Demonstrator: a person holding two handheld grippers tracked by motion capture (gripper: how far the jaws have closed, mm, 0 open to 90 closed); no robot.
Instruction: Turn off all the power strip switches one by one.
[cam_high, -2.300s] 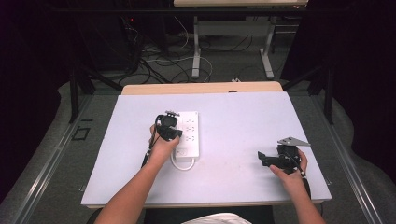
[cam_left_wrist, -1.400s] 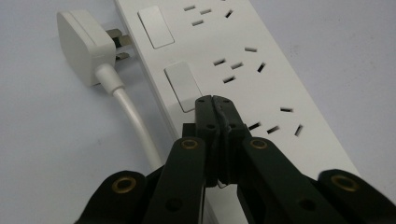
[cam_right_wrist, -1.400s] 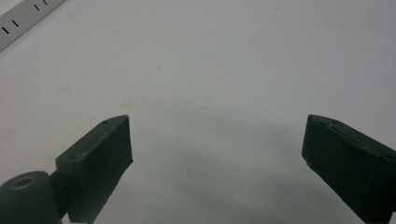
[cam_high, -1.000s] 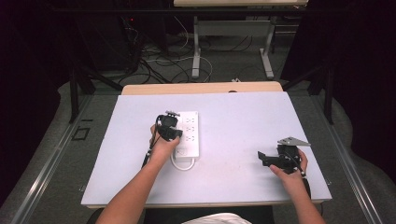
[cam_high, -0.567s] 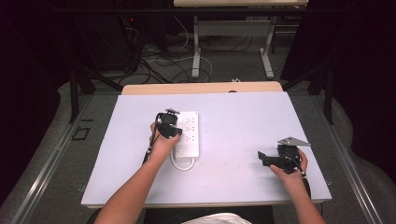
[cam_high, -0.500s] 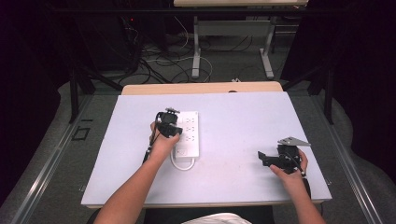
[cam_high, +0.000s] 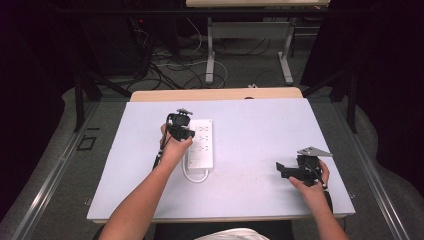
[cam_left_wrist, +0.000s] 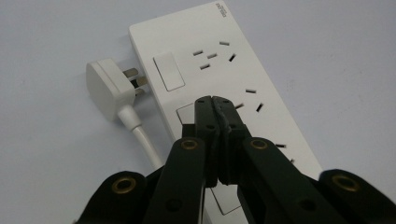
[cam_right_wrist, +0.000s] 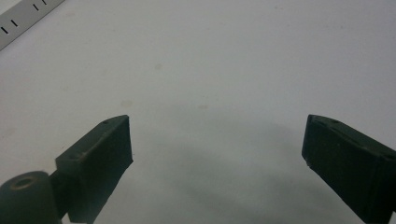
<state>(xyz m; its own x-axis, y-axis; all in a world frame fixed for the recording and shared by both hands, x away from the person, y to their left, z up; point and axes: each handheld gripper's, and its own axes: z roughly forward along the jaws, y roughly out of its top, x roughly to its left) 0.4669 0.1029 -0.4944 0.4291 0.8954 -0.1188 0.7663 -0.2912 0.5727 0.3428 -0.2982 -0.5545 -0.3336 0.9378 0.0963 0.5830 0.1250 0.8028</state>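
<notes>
The power strip (cam_left_wrist: 219, 88) lies flat near the middle of the worktop (cam_high: 260, 185), and its own plug (cam_left_wrist: 105, 86) rests just beside its end, not inserted. The left claw (cam_left_wrist: 213, 100) is clenched with nothing between its jaws, and the tip sits over a rocker switch (cam_left_wrist: 187, 113) in the strip's row. It looks like the step of pressing this switch with the closed tip; whether the tip already touches I cannot tell. The next move calls for a short, straight push down on the rocker, without sliding the strip. The right claw (cam_right_wrist: 217, 140) is released, jaws wide apart, and hovers over bare worktop well apart from the strip.
</notes>
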